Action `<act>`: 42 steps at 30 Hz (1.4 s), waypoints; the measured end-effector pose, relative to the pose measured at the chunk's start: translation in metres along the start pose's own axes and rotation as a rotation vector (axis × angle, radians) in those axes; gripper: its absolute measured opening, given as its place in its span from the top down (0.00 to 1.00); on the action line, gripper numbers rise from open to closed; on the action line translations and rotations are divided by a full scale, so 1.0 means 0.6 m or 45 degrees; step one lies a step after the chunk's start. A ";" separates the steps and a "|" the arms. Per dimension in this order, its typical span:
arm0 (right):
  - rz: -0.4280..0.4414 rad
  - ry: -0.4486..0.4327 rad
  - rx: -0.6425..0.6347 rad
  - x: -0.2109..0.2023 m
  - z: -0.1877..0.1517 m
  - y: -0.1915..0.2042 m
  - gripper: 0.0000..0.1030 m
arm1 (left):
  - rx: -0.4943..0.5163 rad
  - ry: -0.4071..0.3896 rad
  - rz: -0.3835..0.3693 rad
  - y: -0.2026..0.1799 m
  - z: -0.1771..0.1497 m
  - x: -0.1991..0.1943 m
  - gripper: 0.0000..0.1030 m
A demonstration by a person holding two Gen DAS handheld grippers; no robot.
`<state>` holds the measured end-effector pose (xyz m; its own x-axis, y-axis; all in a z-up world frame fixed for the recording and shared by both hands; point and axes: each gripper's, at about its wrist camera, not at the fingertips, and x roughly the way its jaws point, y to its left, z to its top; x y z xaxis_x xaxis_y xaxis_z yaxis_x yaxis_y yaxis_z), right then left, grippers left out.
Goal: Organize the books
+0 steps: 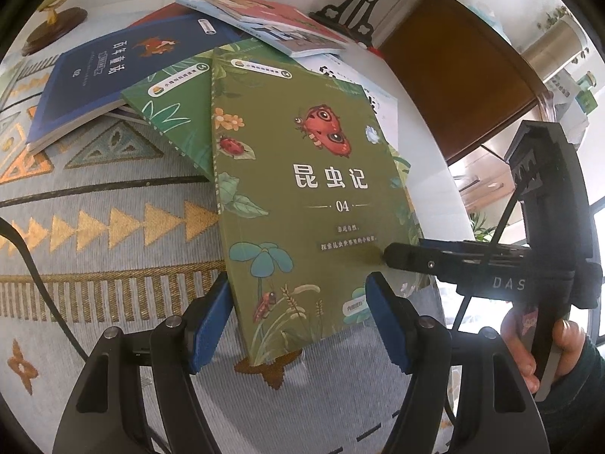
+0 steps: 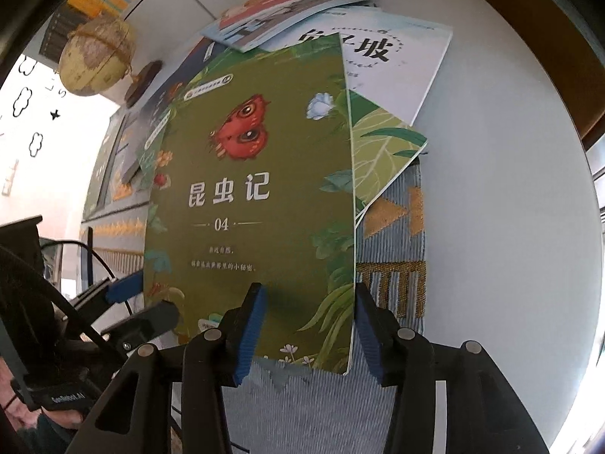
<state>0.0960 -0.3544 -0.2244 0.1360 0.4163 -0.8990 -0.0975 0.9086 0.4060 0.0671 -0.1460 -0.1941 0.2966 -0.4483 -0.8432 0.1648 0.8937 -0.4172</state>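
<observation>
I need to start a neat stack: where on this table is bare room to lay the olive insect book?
Bare white tabletop lies beyond the patterned mat's right edge, below the white book. The mat's near-left stretch, below the navy book, is also free. The far middle is crowded with overlapping books around the olive insect book.

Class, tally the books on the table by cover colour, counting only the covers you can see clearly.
Green: 2, the olive book and the brighter green book
Navy: 1, the navy book
White: 1, the white book
Pink: 1, the pink book
Light blue: 1, the light blue book
Total: 6
</observation>
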 end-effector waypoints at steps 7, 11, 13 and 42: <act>0.090 0.003 0.067 -0.005 -0.005 -0.010 0.54 | -0.015 -0.027 0.012 0.008 -0.001 -0.010 0.34; 0.255 -0.043 0.140 -0.023 -0.016 -0.025 0.55 | -0.044 -0.028 0.004 0.023 0.000 -0.015 0.34; 0.334 -0.065 0.177 -0.031 -0.021 -0.030 0.55 | -0.054 -0.026 0.000 0.026 0.001 -0.016 0.34; 0.634 -0.187 0.215 -0.040 -0.039 -0.011 0.54 | -0.082 -0.014 -0.115 0.028 -0.008 -0.038 0.38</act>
<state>0.0700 -0.3715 -0.2092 0.2512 0.7867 -0.5640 -0.0275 0.5882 0.8082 0.0588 -0.1207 -0.1836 0.2934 -0.5269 -0.7977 0.1310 0.8487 -0.5124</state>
